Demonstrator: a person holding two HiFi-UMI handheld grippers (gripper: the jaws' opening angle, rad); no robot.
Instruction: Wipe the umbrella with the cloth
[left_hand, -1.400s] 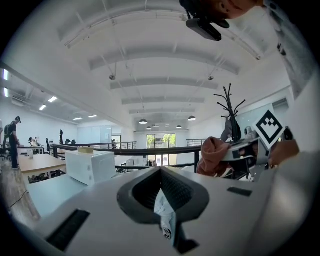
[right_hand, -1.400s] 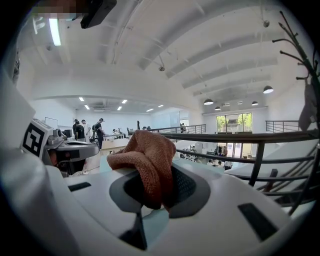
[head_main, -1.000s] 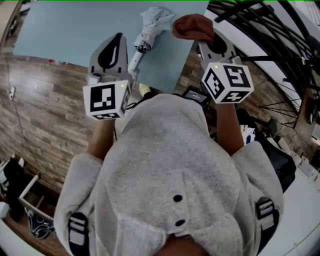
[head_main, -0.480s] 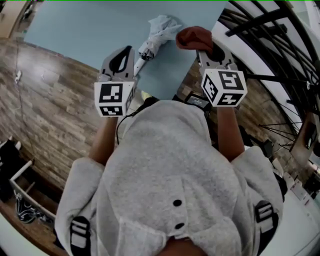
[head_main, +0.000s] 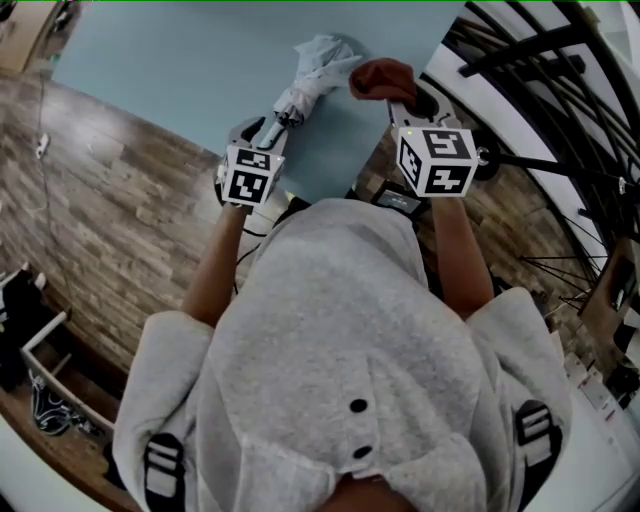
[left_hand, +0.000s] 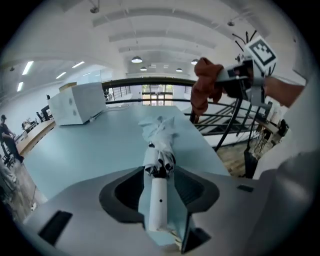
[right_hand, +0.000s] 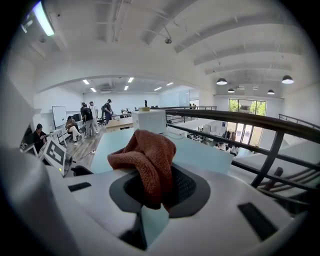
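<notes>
**Fig.** Head view, with L and R gripper views.

**(a)** Folded umbrella (head_main: 312, 72) lies on the light-blue table (head_main: 170, 70) near its R edge. The white handle (left_hand: 159, 202) points toward the person and the crumpled pale canopy points away.

**(b)** L gripper (left_hand: 159, 192): claw spread, jaws have just been opening. The handle sits lengthwise between them, w/ a gap visible on each side, so the pads do not press on it. The gripper tilts down at the table (marker cube uppermost in head view).

**(c)** R gripper (right_hand: 150, 197): claw pinching the rust-red cloth (right_hand: 149, 157). One fold is clamped between the jaws and the rest bunches up over the top. In the L gripper view the cloth hangs in the air to the R of the umbrella and above it, apart from the canopy. In head view it appears just beside the canopy end.

**(d)** Surroundings: wood-plank floor (head_main: 100, 210) at L of the table, black railing (right_hand: 250, 122) at R, white box (left_hand: 75, 102) at the table's far end. Grey hooded top (head_main: 340, 350) fills the lower head view.
</notes>
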